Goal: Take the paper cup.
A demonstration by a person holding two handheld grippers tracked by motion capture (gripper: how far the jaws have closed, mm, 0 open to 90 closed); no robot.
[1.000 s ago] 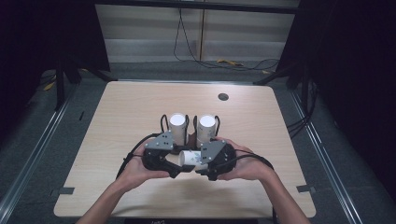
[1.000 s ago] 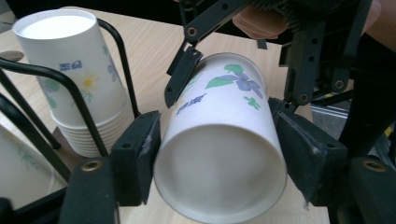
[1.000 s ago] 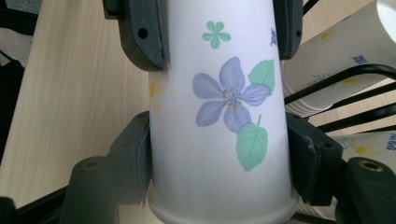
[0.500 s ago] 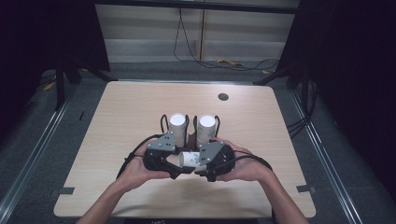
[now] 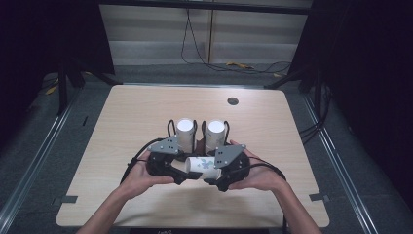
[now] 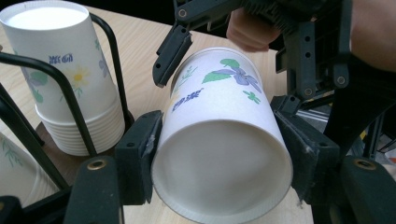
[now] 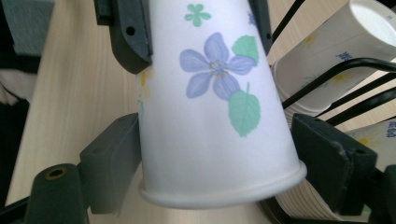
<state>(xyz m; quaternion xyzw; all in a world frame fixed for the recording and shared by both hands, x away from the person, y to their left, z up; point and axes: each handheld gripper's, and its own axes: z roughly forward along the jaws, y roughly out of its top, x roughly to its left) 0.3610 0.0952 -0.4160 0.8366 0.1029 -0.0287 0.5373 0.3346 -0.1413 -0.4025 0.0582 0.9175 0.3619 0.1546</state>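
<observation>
Near the front edge of the wooden table we hold both grippers close together, with bare tabletop stretching away behind the cup racks to the far edge, where a small dark round fitting sits. To either side of our hands the wood is open out to the left and right edges; only a narrow strip remains between our wrists and the near edge.

Just beyond the grippers stand two stacks of upside-down paper cups, the left stack and the right stack, each inside a black wire rack. The grippers sit right against these racks, so forward room is tight.

Between the grippers lies a single flowered paper cup, held on its side above the table. Our left gripper has its jaws spread about as wide as the cup's open mouth, and its pads press the rim end from both sides. Our right gripper brackets the same cup near its rim; its left jaw touches the wall, while at the right jaw we cannot tell whether the pad meets the paper.
</observation>
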